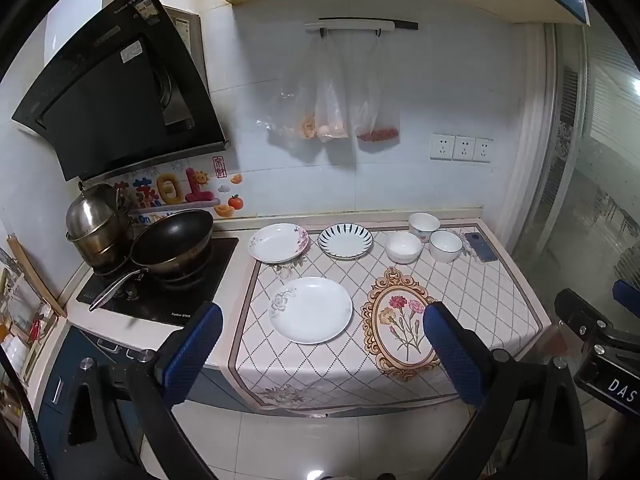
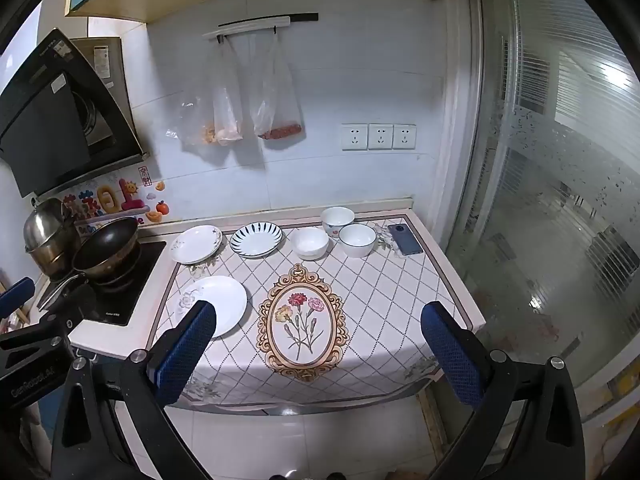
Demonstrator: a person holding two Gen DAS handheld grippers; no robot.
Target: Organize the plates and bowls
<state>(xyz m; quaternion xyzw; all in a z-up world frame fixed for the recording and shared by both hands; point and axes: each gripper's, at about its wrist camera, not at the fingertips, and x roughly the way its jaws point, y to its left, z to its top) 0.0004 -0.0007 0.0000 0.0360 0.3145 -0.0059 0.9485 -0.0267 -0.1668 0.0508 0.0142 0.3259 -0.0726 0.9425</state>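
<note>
On the patterned cloth [image 1: 460, 280] a white plate with a grey flower [image 1: 311, 309] lies nearest the front edge. Behind it sit a pink-flowered plate [image 1: 279, 243] and a blue-striped plate [image 1: 345, 241]. Three white bowls [image 1: 403, 247] [image 1: 423, 225] [image 1: 445, 245] cluster at the back right. My left gripper [image 1: 323, 314] hangs open and holds nothing, in front of the counter and short of the front plate. My right gripper [image 2: 319, 311] is likewise open and holds nothing, facing the flower medallion [image 2: 302, 320], with the front plate [image 2: 218, 305] to its left and the bowls [image 2: 309, 243] beyond.
A black wok [image 1: 172, 240] and a steel pot [image 1: 96, 220] stand on the hob [image 1: 168, 300] at the left. A dark phone [image 1: 480, 246] lies by the bowls. Plastic bags [image 1: 330, 112] hang on the wall. A glass door [image 2: 560, 220] borders the counter's right.
</note>
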